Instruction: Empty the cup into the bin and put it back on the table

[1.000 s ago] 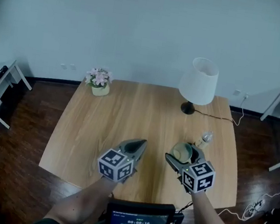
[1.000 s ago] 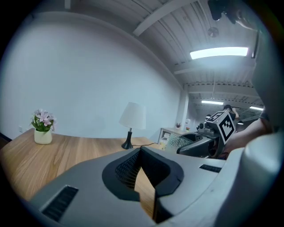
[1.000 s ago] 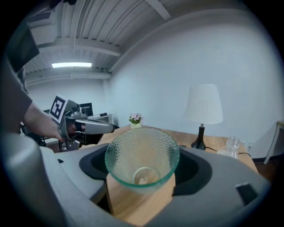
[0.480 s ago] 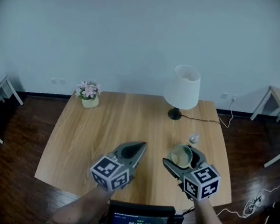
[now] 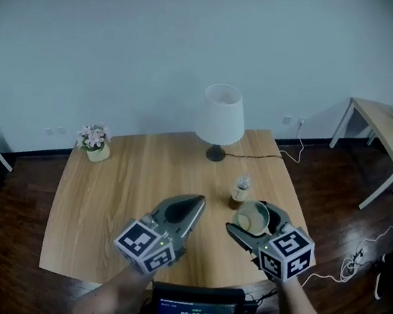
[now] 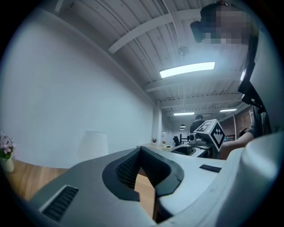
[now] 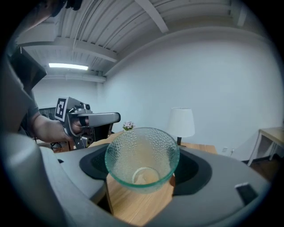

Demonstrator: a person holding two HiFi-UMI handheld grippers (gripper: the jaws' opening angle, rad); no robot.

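Observation:
A clear dimpled glass cup (image 7: 142, 157) sits between the jaws of my right gripper (image 7: 143, 153), which is shut on it and holds it tilted, mouth towards the camera. Nothing shows inside the glass. In the head view the cup (image 5: 253, 216) hangs above the wooden table (image 5: 142, 181) near its right front corner, held by the right gripper (image 5: 254, 219). My left gripper (image 5: 191, 204) floats beside it to the left, jaws together and holding nothing. In its own view the left gripper (image 6: 142, 149) points about level across the room. No bin is in view.
On the table stand a white lamp (image 5: 220, 116), a small bottle (image 5: 239, 191) just behind the cup, and a flower pot (image 5: 94, 140) at the far left. A second table (image 5: 385, 132) stands at the right, cables (image 5: 355, 266) lie on the floor, and a screen (image 5: 195, 308) sits below my arms.
Both grippers have lifted higher over the table, the cup still in the right one. The head view has swung right, so the table, lamp and flowers have slid left.

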